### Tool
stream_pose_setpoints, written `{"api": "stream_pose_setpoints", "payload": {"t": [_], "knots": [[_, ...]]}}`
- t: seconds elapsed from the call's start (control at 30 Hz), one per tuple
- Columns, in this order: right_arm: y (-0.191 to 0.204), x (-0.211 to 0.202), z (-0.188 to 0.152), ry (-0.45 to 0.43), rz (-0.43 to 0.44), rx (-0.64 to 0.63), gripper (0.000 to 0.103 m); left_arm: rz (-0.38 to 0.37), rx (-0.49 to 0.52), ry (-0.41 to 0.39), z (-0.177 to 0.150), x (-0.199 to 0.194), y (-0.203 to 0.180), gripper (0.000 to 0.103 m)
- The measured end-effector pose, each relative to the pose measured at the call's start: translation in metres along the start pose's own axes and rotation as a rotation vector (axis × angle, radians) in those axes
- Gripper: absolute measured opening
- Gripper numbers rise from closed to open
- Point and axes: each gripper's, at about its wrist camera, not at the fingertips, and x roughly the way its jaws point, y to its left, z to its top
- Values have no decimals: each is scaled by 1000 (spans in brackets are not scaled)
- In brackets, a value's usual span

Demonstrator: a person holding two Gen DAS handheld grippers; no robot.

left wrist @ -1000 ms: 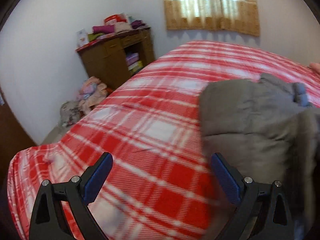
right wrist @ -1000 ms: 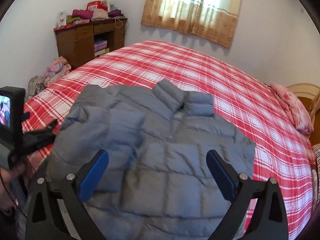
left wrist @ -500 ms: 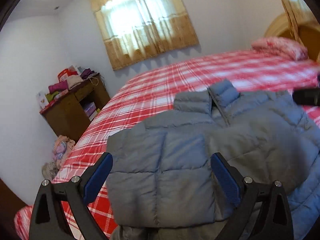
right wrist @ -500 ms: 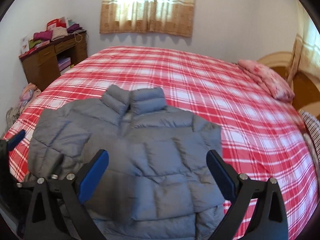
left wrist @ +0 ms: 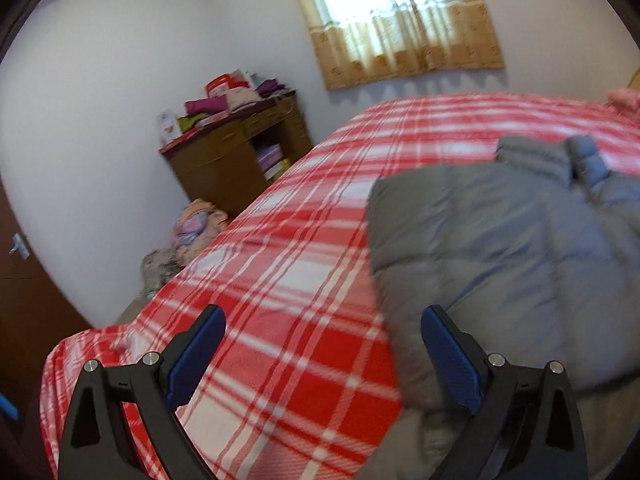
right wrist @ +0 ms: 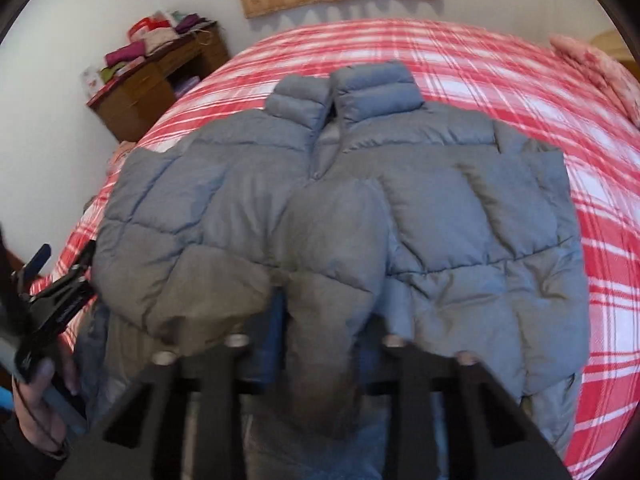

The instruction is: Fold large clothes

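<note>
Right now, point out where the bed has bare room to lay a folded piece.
Free: the plaid blanket between the grey puffer jacket collar and the curtained wall; the strip right of the jacket toward the pink pillow; the stretch left of it toward the wooden desk. Crowded: the near edge, where both grippers work.

The left gripper (left wrist: 322, 354) occupies the lower edge of the view with its blue-padded jaws standing wide apart and nothing between them. Directly ahead of the jaws lies the red plaid blanket (left wrist: 288, 280) covering the bed. The grey puffer jacket (left wrist: 500, 248) lies on the blanket, ahead of and beyond the right-hand finger, its collar at the far end. Ahead and to the left, a wooden cabinet (left wrist: 236, 160) stands against the wall, stacked with folded clothes (left wrist: 224, 100). A curtained window (left wrist: 400, 20) is far ahead.
</note>
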Motion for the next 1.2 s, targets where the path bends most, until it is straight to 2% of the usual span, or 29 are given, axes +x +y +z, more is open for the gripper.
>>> {"api": "stream_pose_setpoints", "payload": {"t": [0.07, 0.13, 0.3, 0.37, 0.43, 0.53, 0.63, 0.73, 0.77, 0.9, 0.97, 1.07, 1.2], "knots": [[-2, -10, -5, -30, -44, -15, 16, 28, 8, 28, -8, 9, 0, 99], [-14, -20, -11, -51, -64, 12, 15, 22, -22, 51, -9, 14, 5, 99], [-37, -11, -27, -5, -88, 46, 17, -1, -41, 79, -12, 19, 9, 99], [-40, -15, -31, -6, -86, 43, 28, -29, -38, 91, -8, 18, 12, 99], [-46, -26, -30, -28, -80, 70, 64, -59, -44, 86, 2, 9, 17, 99], [-61, -60, -26, -104, -131, 129, 59, -85, -82, 4, 27, -14, 34, 99], [-64, -84, -17, -187, -155, 157, 50, -161, -126, -81, 58, -33, 36, 99], [-45, -76, 1, -201, -76, 141, 45, -270, -88, -80, 78, -29, 2, 99], [-39, -69, 3, -189, -56, 127, 45, -281, -69, -69, 80, -23, -13, 99], [-17, -22, 8, -129, -43, 79, 44, -258, 44, -75, 69, -7, -73, 99], [-17, 1, 2, -96, -68, 70, 42, -251, 102, -54, 56, 3, -98, 99], [-26, 15, -12, -82, -76, 76, 39, -238, 146, -32, 41, 13, -115, 99], [-34, 16, -20, -90, -78, 75, 32, -250, 172, -3, 41, 21, -121, 99]]}}
